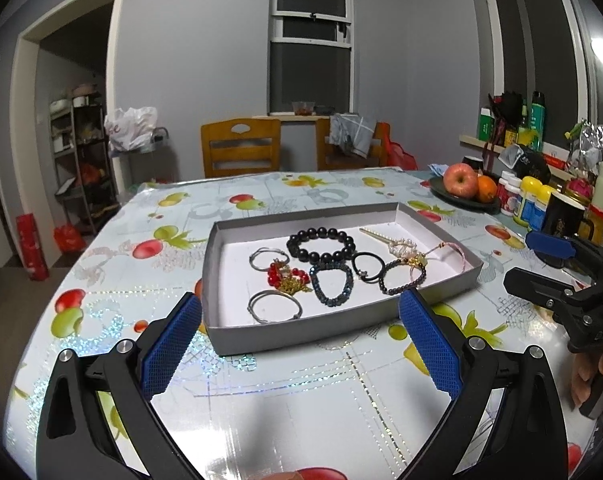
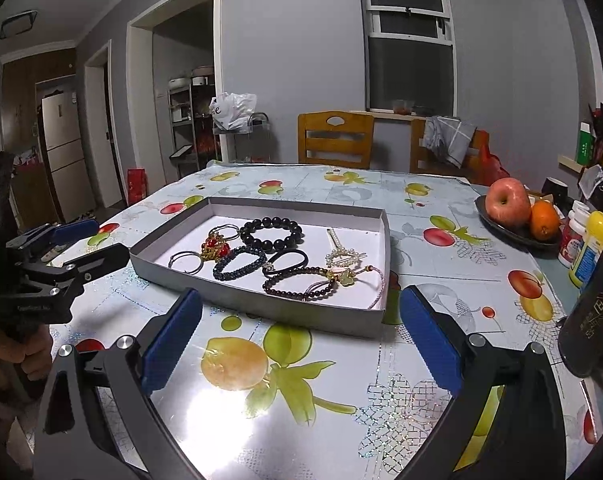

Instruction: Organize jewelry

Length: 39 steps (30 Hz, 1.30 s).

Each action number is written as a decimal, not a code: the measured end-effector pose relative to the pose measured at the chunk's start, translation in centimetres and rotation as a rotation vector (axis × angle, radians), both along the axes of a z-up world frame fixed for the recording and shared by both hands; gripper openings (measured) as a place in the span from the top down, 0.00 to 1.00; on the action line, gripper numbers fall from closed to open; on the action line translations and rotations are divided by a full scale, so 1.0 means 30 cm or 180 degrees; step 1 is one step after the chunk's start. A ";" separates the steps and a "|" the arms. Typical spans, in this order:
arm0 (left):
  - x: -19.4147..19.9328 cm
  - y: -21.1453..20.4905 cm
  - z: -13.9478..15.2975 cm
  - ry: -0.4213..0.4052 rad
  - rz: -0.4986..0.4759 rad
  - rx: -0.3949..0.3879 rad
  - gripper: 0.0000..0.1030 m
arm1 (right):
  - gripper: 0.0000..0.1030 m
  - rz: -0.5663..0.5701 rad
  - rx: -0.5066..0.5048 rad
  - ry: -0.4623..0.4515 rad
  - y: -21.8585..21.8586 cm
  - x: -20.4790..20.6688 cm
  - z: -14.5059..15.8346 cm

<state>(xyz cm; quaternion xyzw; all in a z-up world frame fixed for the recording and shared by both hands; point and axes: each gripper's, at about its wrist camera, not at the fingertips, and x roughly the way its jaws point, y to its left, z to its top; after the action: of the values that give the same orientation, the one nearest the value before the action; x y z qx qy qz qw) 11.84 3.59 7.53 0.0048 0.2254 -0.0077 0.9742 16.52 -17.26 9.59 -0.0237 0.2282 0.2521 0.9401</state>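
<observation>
The left gripper [image 1: 299,344] had its two blue pads wide apart and held nothing. The right gripper [image 2: 301,344] was the same, wide apart and with nothing in it. Both hung low over the table [image 2: 341,420], a bit back from the gray tray [image 1: 301,334].

The tray lay straight ahead of both grippers, with its long side running left to right. Its near wall was just past the left gripper's pads. The right gripper saw the tray from its right corner, so the things at that end looked nearest to it.

All the jewelry was inside the tray. At the back sat a big black bead bracelet [image 1: 321,245]. On the left were two silver hoops [image 1: 273,306] and a red and gold piece [image 1: 285,278]. In the middle lay a dark blue bead bracelet [image 1: 330,285] and a black hair tie [image 1: 367,266]. On the right were a dark bead bracelet with a gold charm [image 2: 301,284], a pearl clip [image 2: 343,258] and a thin pink cord [image 2: 377,284].

Some pieces touched or lay over each other, so I think picking just one would need care.

A fruit plate [image 2: 513,236] with an apple and an orange stood well apart, on the right.
</observation>
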 end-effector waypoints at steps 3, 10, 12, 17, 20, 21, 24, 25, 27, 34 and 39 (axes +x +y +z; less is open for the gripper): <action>-0.001 0.001 0.000 -0.0006 0.0003 -0.0004 0.05 | 0.05 -0.0024 0.0017 -0.0027 -0.006 -0.001 0.001; -0.001 -0.002 0.001 -0.0002 0.0000 -0.0004 0.05 | 0.05 -0.0038 0.0029 -0.0084 -0.007 -0.015 0.006; -0.001 -0.001 0.001 -0.0003 0.0000 -0.0003 0.05 | 0.05 -0.0028 0.0020 -0.0081 -0.005 -0.014 0.006; -0.001 -0.001 0.001 -0.0004 0.0002 0.0001 0.05 | 0.05 -0.0021 0.0005 -0.0097 0.000 -0.015 0.005; -0.001 0.000 0.000 -0.0003 0.0000 -0.0004 0.05 | 0.05 -0.0020 -0.0008 -0.0108 0.003 -0.016 0.006; -0.001 -0.001 -0.001 -0.0003 0.0000 -0.0004 0.05 | 0.05 -0.0019 -0.0010 -0.0110 0.004 -0.018 0.006; -0.001 -0.001 -0.001 -0.0004 0.0001 -0.0002 0.05 | 0.05 -0.0017 -0.0004 -0.0106 0.004 -0.019 0.006; -0.001 0.000 0.000 -0.0005 0.0001 -0.0002 0.05 | 0.05 -0.0015 -0.0004 -0.0106 0.004 -0.019 0.006; -0.001 -0.001 -0.001 -0.0005 0.0000 -0.0005 0.05 | 0.05 -0.0017 -0.0006 -0.0108 0.004 -0.019 0.007; -0.001 0.000 -0.002 -0.0005 0.0002 -0.0003 0.05 | 0.05 -0.0011 -0.0010 -0.0108 0.005 -0.020 0.007; -0.002 0.000 -0.002 -0.0008 0.0000 -0.0003 0.05 | 0.05 -0.0008 -0.0013 -0.0109 0.007 -0.020 0.006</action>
<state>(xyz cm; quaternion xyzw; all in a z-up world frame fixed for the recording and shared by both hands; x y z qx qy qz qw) 11.78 3.58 7.47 0.0043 0.2242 -0.0077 0.9745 15.92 -17.06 9.77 -0.0296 0.2127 0.2499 0.9442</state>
